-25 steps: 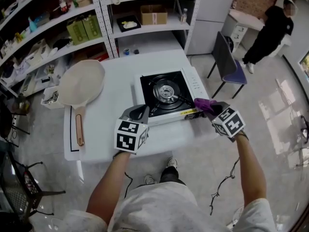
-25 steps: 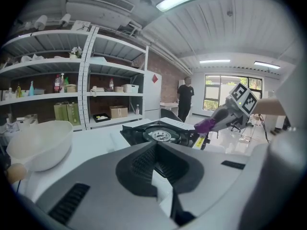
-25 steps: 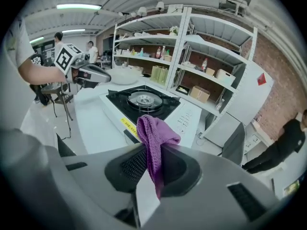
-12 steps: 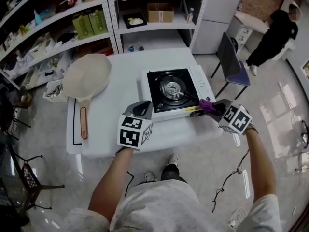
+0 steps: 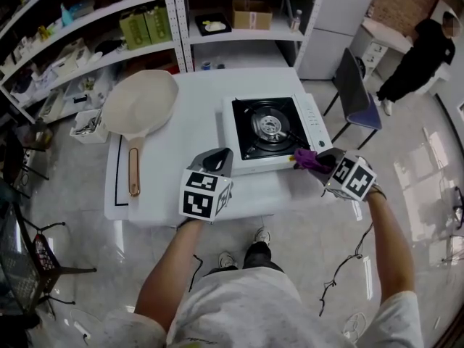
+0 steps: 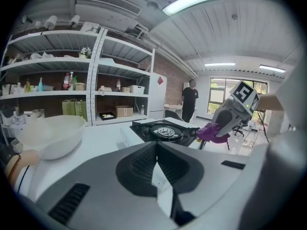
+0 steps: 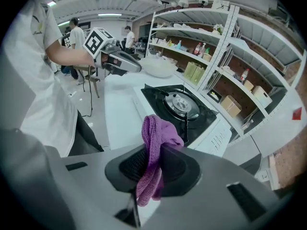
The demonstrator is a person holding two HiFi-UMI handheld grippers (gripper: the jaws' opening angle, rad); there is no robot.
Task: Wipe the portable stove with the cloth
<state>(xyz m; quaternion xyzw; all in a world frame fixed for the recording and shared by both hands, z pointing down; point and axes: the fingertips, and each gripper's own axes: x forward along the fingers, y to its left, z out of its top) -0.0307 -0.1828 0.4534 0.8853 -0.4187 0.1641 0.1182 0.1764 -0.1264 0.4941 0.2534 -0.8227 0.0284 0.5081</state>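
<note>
Right gripper view tells you most of it: the purple cloth [image 7: 154,143] is pinched between the jaws of the right gripper [image 5: 321,167], bunched up, with a loose tail hanging down below the pads. From the head view, that wad sits right at the near right corner of the portable stove [image 5: 246,140], which stands on the white table [image 5: 174,151]. I can't tell if the cloth is actually touching the stove yet.

Left gripper [image 5: 215,164] has its jaws pressed together with nothing between them. It hangs over the table near the stove's front left corner.

My guess on handling: the cloth looks soft, light and floppy, so it'll drape and drag rather than push. Gripping it by the bunched middle like this seems fine, since it leaves fabric free to smear around. The stove itself looks like thin sheet metal, probably light enough to slide on that smooth tabletop if you scrub hard, so bracing its front edge or side with the free gripper wouldn't hurt. The burner grate [image 5: 270,127] sticks up and could snag loose cloth.
</note>
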